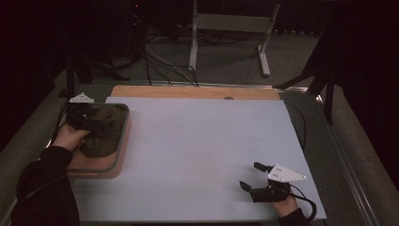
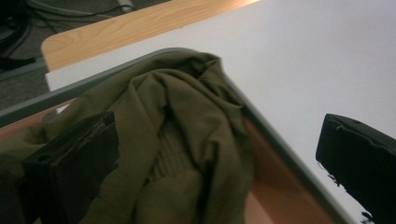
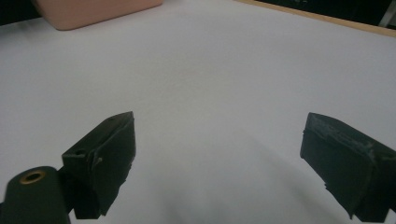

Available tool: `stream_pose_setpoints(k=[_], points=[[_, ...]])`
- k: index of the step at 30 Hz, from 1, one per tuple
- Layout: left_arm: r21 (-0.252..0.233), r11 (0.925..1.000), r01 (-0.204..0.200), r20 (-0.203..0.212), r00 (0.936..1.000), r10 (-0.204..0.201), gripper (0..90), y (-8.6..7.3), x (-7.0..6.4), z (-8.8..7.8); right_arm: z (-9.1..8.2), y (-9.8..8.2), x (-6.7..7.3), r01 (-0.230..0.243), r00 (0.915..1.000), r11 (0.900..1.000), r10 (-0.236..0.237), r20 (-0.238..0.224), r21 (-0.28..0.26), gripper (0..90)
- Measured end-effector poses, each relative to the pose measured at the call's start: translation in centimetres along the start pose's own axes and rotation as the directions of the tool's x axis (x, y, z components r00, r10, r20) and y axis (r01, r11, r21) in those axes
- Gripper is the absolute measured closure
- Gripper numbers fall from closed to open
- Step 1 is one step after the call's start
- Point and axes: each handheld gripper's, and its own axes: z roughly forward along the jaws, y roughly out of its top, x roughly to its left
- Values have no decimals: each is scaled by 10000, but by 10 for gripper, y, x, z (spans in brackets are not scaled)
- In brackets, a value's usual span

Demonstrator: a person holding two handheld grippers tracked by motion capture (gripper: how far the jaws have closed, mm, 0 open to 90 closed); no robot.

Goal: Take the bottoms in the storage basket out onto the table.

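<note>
A crumpled olive-green cloth (image 1: 106,134) lies in a pink tray with a grey rim (image 1: 126,132) at the table's left edge. My left gripper (image 1: 94,123) hovers over the tray, held by a hand in a dark sleeve. In the left gripper view its jaws stand wide apart, open (image 2: 219,123), with the cloth (image 2: 187,116) bunched between and below them against the tray rim (image 2: 280,144); one jaw is over the cloth, the other past the rim. My right gripper (image 1: 249,175) rests open near the table's front right, with only bare white surface between the jaws (image 3: 219,121).
The white tabletop (image 1: 202,141) spreads between the two grippers, with a wooden strip (image 1: 188,92) along its far edge. Cables and a table frame (image 1: 230,28) lie on the dark floor beyond. The pink tray's corner (image 3: 93,11) appears far off in the right gripper view.
</note>
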Motion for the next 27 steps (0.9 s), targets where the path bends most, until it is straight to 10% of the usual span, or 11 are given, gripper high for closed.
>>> stream_pose_setpoints(k=[13, 19, 27], points=[[284, 9989, 373, -509, 9981, -358, 3, -1, 15, 17, 1, 0, 0, -59, 10000, 10000, 59, -60, 45, 104], [685, 9976, -68, -853, 9963, 126, 4, 0, 17, 23, 1, -1, 0, -81, 9999, 9999, 82, -92, 71, 104], [1172, 9918, 518, -1261, 9913, -369, 5, -3, 27, 33, 1, -1, 0, -79, 9999, 9999, 80, -90, 84, 104]])
